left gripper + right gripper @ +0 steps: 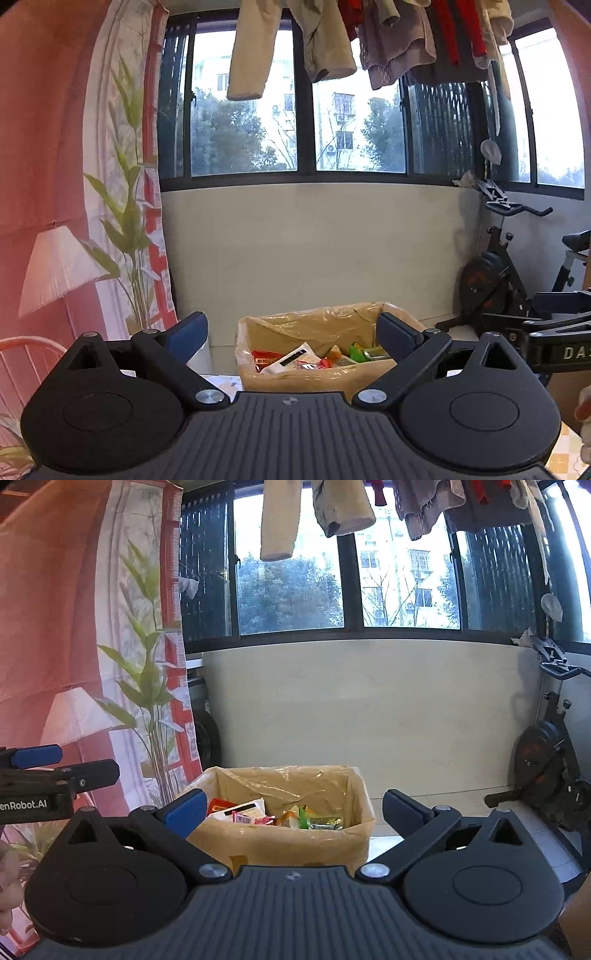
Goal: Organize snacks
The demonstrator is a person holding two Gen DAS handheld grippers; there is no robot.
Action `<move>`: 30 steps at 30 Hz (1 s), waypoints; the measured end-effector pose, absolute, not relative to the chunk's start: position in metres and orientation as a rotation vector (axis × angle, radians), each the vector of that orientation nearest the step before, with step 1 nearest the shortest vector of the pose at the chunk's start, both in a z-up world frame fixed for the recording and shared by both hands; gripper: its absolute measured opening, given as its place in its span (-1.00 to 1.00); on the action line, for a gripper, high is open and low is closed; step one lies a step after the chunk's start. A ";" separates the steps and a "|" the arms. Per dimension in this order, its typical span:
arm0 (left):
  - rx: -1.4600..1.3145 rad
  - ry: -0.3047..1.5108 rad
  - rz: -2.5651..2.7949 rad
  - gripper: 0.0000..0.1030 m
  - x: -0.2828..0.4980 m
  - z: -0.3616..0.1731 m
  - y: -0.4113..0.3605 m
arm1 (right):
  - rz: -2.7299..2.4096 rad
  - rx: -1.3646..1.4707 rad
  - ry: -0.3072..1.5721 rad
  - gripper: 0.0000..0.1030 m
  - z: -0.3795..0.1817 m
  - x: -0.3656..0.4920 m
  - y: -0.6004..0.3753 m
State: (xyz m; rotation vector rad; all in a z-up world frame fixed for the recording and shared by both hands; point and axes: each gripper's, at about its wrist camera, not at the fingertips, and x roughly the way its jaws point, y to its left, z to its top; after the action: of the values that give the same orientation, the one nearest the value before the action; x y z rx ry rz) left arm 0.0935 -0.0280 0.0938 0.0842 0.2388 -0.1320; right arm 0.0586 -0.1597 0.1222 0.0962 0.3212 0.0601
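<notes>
A cardboard box point(295, 376) lined with clear plastic stands ahead of both grippers and also shows in the right wrist view point(280, 843). Inside lie several snack packets point(317, 358), red, white, orange and green, also seen in the right wrist view point(273, 814). My left gripper point(291, 332) is open and empty, held above and short of the box. My right gripper point(293, 810) is open and empty, at a similar height before the box. The left gripper shows at the right wrist view's left edge point(55, 771), the right gripper at the left wrist view's right edge point(554, 332).
A grey low wall point(369, 716) under a wide window lies behind the box. An exercise bike point(550, 760) stands at the right. A printed pink curtain point(55, 184) hangs at the left. Laundry point(332, 37) hangs overhead. A patterned tabletop point(565, 454) shows at lower right.
</notes>
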 end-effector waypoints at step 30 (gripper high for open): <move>0.050 0.253 -0.108 0.92 0.082 0.094 -0.020 | 0.068 0.109 0.325 1.00 0.125 0.048 -0.159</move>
State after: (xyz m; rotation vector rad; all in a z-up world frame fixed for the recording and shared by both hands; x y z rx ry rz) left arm 0.0823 -0.0203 0.0937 0.0501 0.2528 -0.1083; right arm 0.0484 -0.1588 0.1250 0.1092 0.3245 0.0678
